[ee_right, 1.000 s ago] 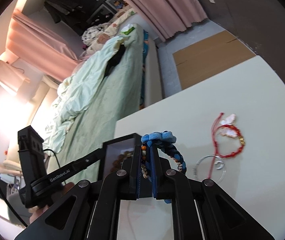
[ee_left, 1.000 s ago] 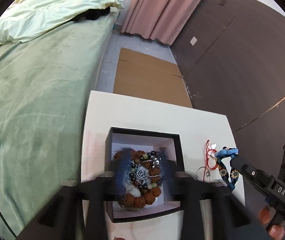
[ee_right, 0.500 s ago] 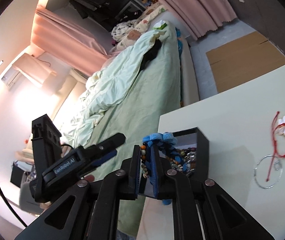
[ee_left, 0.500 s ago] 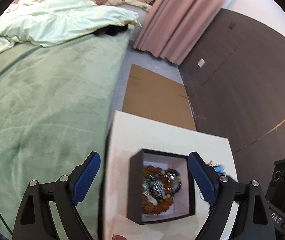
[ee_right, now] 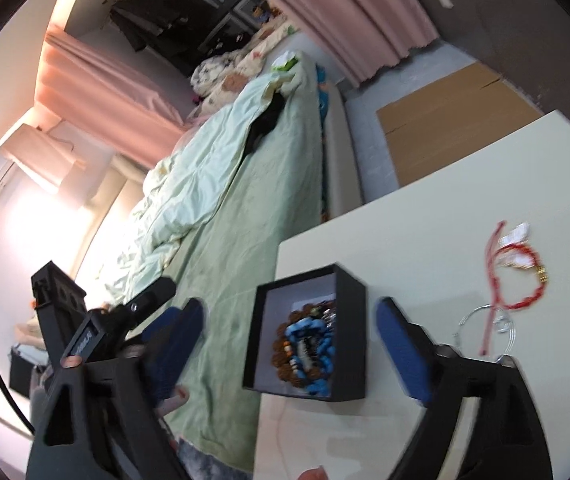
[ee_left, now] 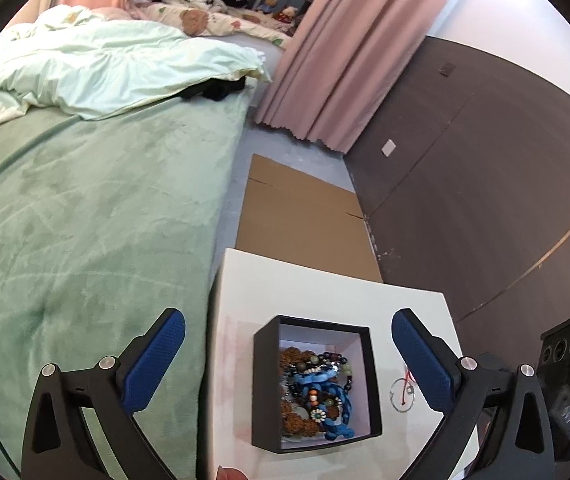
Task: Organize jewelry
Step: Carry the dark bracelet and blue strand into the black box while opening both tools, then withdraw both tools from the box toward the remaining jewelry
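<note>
The blue braided cord bracelet point(ee_left: 327, 394) lies inside the black square box point(ee_left: 374, 380) on the white desk point(ee_left: 325, 292). Left gripper point(ee_left: 288, 354) and right gripper point(ee_right: 290, 326) jaws have just been opening; both stand released, nothing between them.

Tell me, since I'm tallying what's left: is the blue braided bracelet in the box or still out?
In. The blue braided bracelet lies atop the beads inside the black box; the right gripper, jaws just opened, holds nothing.
</note>
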